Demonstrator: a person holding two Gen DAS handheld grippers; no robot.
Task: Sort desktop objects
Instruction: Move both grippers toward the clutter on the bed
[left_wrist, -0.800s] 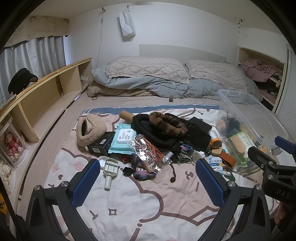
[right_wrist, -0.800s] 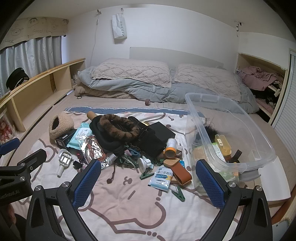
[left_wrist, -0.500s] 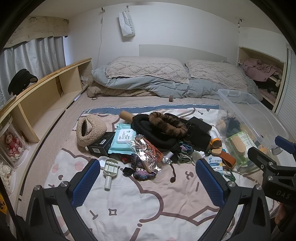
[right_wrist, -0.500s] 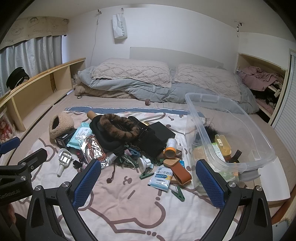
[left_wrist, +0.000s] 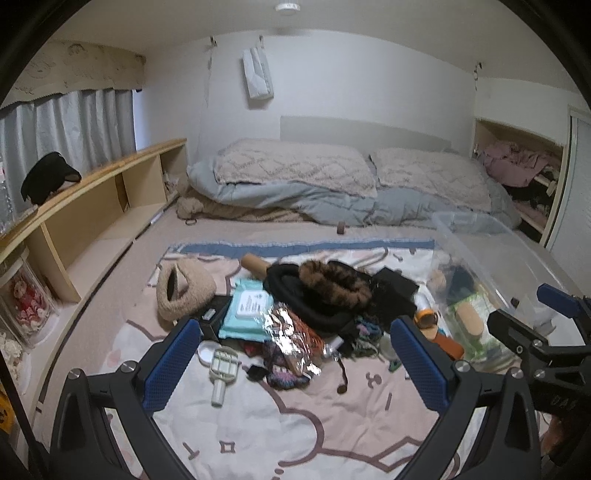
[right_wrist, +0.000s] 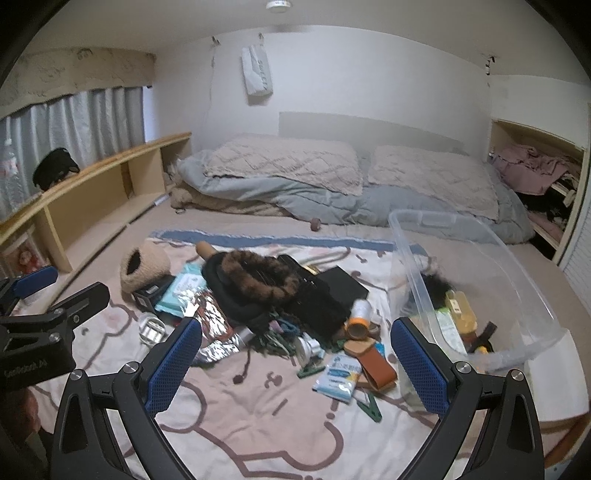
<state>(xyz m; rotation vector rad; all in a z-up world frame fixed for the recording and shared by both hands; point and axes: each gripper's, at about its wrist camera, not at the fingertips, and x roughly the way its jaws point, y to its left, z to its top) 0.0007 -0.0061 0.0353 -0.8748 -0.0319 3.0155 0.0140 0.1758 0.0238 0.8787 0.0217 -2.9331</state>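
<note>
A pile of small objects lies on a pink patterned blanket (left_wrist: 258, 435): a black fur-trimmed garment (left_wrist: 325, 288), a teal wipes pack (left_wrist: 251, 310), a foil bag (left_wrist: 291, 336), a beige fuzzy pouch (left_wrist: 184, 291), a white handheld fan (left_wrist: 221, 369), an orange-capped bottle (right_wrist: 360, 314) and a blue-white packet (right_wrist: 340, 373). A clear plastic bin (right_wrist: 480, 280) at the right holds several items. My left gripper (left_wrist: 295, 369) is open and empty above the blanket's near side. My right gripper (right_wrist: 295, 369) is open and empty, to the right of the left one.
Pillows and a grey duvet (left_wrist: 332, 184) lie at the back. A wooden shelf (left_wrist: 92, 206) runs along the left wall. A wall niche with clothes (right_wrist: 535, 173) is at the right. A brown leather strap (right_wrist: 376, 365) and green clips (right_wrist: 369, 404) lie near the bin.
Both views have tilted up a little and drifted slightly. Both grippers stay open and empty, and nothing in the pile has moved.
</note>
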